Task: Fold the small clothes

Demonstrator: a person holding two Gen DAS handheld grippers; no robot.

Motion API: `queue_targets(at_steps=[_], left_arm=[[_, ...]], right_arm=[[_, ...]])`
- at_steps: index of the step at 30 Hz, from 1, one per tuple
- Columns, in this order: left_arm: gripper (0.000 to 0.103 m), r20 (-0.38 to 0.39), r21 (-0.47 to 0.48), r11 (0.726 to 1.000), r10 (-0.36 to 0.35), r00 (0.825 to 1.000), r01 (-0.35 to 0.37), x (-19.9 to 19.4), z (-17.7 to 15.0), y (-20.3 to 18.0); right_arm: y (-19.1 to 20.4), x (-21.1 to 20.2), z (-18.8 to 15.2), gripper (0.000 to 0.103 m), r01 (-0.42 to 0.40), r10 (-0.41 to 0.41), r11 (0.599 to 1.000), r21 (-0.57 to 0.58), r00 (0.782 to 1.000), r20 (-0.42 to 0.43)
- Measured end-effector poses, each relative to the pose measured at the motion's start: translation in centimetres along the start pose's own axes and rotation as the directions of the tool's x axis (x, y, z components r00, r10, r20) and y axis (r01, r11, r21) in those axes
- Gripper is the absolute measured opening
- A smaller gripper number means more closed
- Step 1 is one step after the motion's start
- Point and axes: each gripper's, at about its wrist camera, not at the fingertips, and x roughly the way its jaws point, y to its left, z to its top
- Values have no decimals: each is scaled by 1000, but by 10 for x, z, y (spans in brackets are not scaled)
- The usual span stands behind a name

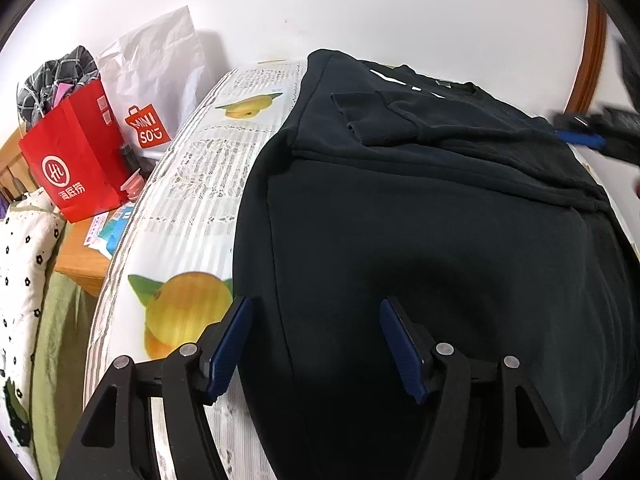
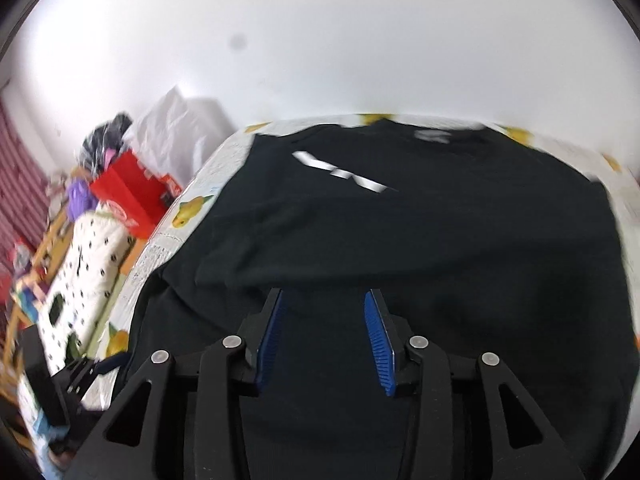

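A black sweatshirt (image 1: 420, 248) with a white print lies flat on a cloth printed with fruit (image 1: 192, 184). One sleeve (image 1: 376, 116) is folded across its chest, cuff pointing left. My left gripper (image 1: 316, 304) hangs open over the garment's near left edge, and nothing sits between its blue pads. The right gripper (image 1: 580, 136) shows blurred at the sweatshirt's far right side. In the right wrist view, which is motion-blurred, the right gripper (image 2: 324, 294) stands open just above the black sweatshirt (image 2: 400, 220), its pads clear of the fabric.
A red paper bag (image 1: 76, 164) and a white shopping bag (image 1: 156, 80) stand on a wooden side table (image 1: 80, 256) to the left. A white dotted quilt (image 1: 24, 264) lies beside it. A white wall runs behind the cloth's far edge.
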Motion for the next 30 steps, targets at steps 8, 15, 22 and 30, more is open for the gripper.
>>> queue_targets(at_steps=[8, 15, 22, 30], left_arm=[[62, -17, -7, 1000, 7, 1000, -7, -11, -7, -8], [62, -32, -32, 999, -23, 999, 22, -22, -16, -1], [61, -44, -76, 995, -64, 997, 60, -32, -39, 17], [39, -17, -72, 995, -76, 997, 75, -44, -63, 19]], right_arm=[[-95, -84, -72, 46, 200, -206, 969, 143, 978, 24], [-142, -130, -134, 46, 382, -400, 896, 226, 916, 36], [-165, -150, -189, 46, 476, -492, 847, 237, 871, 11], [-161, -143, -232, 46, 383, -399, 884, 268, 917, 2]])
